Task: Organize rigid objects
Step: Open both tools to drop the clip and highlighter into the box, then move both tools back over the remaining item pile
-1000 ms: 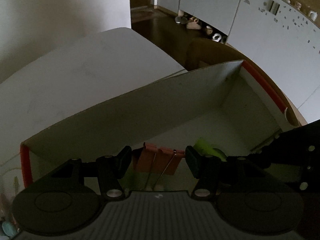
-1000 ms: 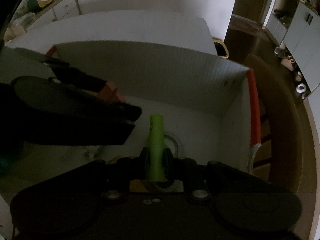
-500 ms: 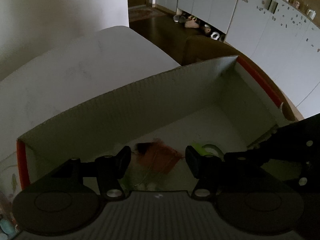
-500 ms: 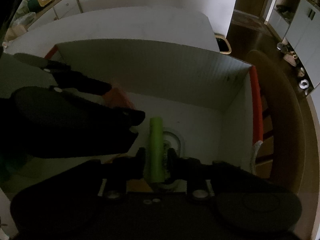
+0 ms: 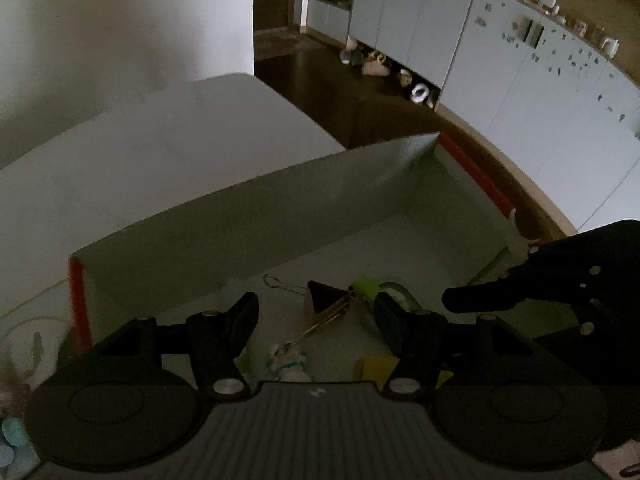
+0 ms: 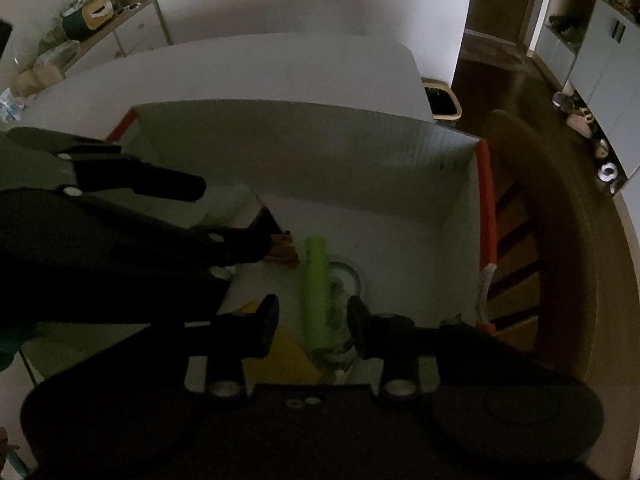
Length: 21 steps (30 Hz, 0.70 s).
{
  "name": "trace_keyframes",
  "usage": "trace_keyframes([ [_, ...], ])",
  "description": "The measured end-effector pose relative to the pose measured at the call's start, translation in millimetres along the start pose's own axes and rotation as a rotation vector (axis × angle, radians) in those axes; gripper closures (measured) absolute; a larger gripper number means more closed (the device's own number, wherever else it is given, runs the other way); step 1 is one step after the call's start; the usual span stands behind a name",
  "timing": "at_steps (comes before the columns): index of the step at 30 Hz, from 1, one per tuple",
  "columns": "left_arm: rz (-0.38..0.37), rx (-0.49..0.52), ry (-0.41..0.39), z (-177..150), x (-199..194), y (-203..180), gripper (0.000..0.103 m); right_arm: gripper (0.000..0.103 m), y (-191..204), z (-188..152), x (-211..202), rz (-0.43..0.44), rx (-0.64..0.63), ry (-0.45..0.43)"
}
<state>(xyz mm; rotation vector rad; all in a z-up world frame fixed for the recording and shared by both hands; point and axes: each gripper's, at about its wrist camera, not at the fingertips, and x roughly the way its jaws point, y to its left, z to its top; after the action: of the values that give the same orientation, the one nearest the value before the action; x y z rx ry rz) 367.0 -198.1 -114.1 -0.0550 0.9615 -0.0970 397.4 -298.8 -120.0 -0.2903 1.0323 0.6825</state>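
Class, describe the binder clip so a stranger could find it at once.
Look inside the white box with orange edges. On its floor, left of the green tube, lies the binder clip: the only dark wedge with thin wire handles.

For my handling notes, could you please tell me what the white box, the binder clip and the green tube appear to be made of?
White box: probably corrugated board or fluted plastic, matte; fine ribs line its wall, orange tape on the edges.
Binder clip: apparently metal, with a dark folded body and shiny wire handles.
Green tube: probably plastic, smooth and uniformly bright; too dim to be sure.
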Motion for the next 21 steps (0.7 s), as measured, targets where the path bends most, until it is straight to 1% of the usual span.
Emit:
trace_keyframes([
  [6,0.007,-0.023,-0.058,-6,-29,5,0.04,0.054,3,-4,-17,0.018,0.004,-0.037],
  [13,0.007,-0.058,-0.117,-14,-61,13,0.04,0.045,13,-7,-36,0.039,-0.001,-0.079],
  [15,0.012,-0.068,-0.134,-18,-71,15,0.04,0.041,17,-6,-41,0.044,-0.003,-0.091],
  [16,0.01,-0.071,-0.142,-20,-76,16,0.039,0.04,19,-7,-44,0.045,-0.004,-0.098],
  [19,0.014,-0.083,-0.169,-27,-90,21,0.029,0.037,25,-8,-52,0.054,0.004,-0.113],
  [21,0.013,-0.089,-0.185,-31,-99,24,0.029,0.032,28,-8,-57,0.057,0.008,-0.122],
])
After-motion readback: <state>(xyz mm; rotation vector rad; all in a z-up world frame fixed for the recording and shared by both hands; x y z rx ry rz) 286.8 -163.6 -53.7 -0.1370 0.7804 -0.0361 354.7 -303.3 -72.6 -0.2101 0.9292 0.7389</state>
